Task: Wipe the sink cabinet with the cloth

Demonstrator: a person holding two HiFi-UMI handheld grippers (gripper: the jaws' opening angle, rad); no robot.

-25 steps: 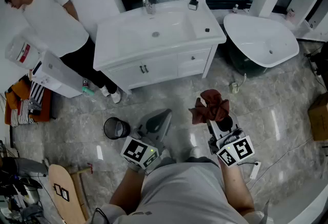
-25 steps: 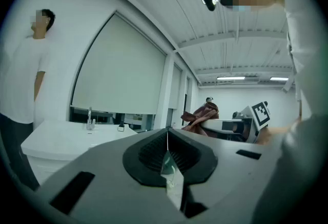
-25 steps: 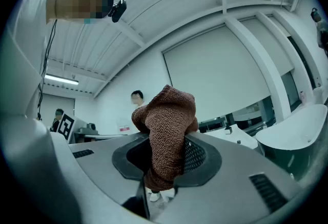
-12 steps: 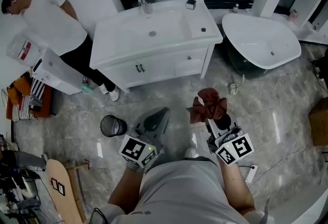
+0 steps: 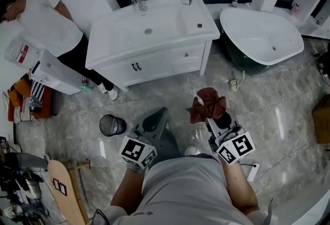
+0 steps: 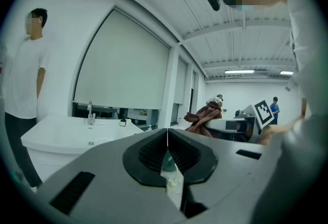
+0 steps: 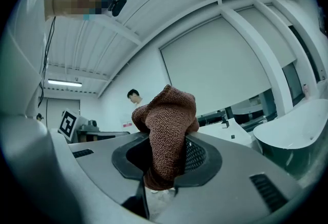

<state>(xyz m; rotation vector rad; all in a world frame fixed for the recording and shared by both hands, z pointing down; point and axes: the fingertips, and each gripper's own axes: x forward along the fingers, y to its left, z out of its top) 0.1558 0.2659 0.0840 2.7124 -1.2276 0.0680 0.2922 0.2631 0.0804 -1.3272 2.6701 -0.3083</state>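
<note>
Close to the body, the left gripper [image 6: 167,141] is held shut tight, with nothing in it. The brown cloth [image 7: 166,130] is pinched in the right gripper [image 5: 210,117] and bunched up above it. A small black bin [image 5: 112,126] is seen on the grey floor [image 5: 170,90] near the left gripper. Farther off, the white sink cabinet [image 5: 154,62] is seen, well apart from the cloth. A white tub [image 5: 263,38] is placed at its right.

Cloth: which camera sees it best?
The right gripper view: the cloth fills the middle, close up, with its weave clear. In the head view the cloth is a small reddish bunch; in the left gripper view, a distant brown lump.
</note>
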